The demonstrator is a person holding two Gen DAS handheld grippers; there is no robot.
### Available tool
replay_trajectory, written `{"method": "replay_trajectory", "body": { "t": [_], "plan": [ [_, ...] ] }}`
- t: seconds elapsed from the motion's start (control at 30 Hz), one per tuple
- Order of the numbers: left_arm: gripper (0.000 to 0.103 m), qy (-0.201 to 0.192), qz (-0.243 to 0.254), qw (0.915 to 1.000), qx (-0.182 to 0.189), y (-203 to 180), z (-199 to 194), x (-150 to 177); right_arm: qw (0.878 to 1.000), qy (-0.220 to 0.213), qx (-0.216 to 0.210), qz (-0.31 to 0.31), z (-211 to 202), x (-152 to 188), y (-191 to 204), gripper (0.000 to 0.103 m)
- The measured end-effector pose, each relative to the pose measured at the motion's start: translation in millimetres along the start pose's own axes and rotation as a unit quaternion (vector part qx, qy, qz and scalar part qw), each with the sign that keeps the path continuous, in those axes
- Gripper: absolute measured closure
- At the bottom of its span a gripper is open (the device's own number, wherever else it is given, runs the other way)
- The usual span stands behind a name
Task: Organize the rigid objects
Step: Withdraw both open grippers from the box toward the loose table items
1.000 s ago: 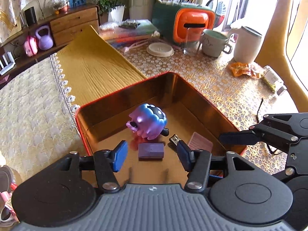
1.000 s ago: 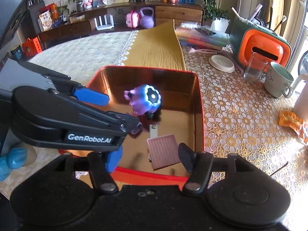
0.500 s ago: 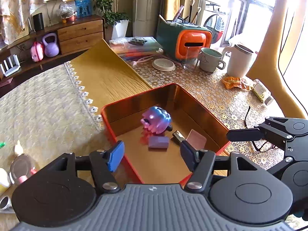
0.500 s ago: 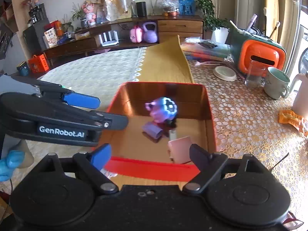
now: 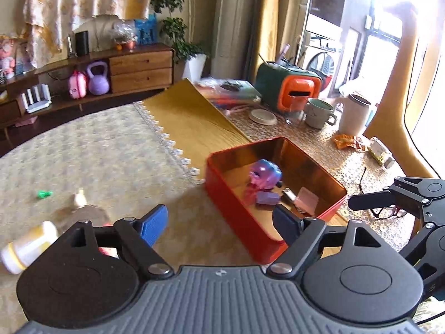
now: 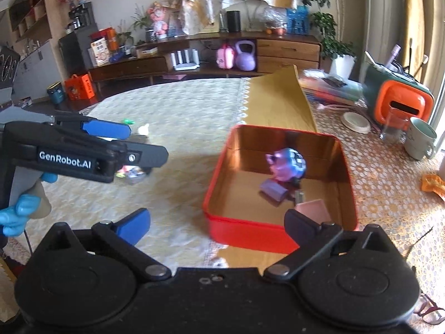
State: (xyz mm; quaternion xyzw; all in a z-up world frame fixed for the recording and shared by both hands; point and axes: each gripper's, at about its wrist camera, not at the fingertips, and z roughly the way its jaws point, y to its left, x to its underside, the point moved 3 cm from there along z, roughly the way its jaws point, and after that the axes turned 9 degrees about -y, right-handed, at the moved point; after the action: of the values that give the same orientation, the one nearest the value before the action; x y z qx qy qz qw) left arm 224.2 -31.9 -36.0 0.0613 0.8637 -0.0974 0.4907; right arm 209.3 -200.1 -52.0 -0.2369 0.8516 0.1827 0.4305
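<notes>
With both pairs of fingers spread wide and empty, the left gripper (image 5: 219, 225) hangs above the tablecloth and the right gripper (image 6: 217, 222) beside it. Ahead and to the right of the left one sits the red tin (image 5: 236, 203), holding a purple toy (image 5: 265, 176), a purple block (image 5: 267, 197) and a pink card (image 5: 306, 200). Judging by this, a fresh pickup is next: the small bottle (image 5: 27, 246) to its left looks nearest, calling for a leftward reach and squeeze.
</notes>
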Motion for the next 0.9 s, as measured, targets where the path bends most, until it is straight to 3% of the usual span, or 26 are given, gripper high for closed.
{"method": "replay_trajectory", "body": {
  "t": [0.43, 0.67, 0.9],
  "plan": [
    [0.02, -0.013, -0.007, 0.9985, -0.053, 80, -50, 16, 0.999, 0.004, -0.041, -0.009, 9, 1, 54, 0.001],
    [0.02, -0.009, 0.004, 0.997, -0.077, 132, -61, 29, 0.997, -0.001, -0.053, -0.06, 18, 1, 86, 0.001],
    [0.02, 0.001, 0.011, 0.9953, -0.097, 175, -61, 41, 0.996, 0.004, -0.067, -0.065, 39, -1, 107, 0.001]
  ]
}}
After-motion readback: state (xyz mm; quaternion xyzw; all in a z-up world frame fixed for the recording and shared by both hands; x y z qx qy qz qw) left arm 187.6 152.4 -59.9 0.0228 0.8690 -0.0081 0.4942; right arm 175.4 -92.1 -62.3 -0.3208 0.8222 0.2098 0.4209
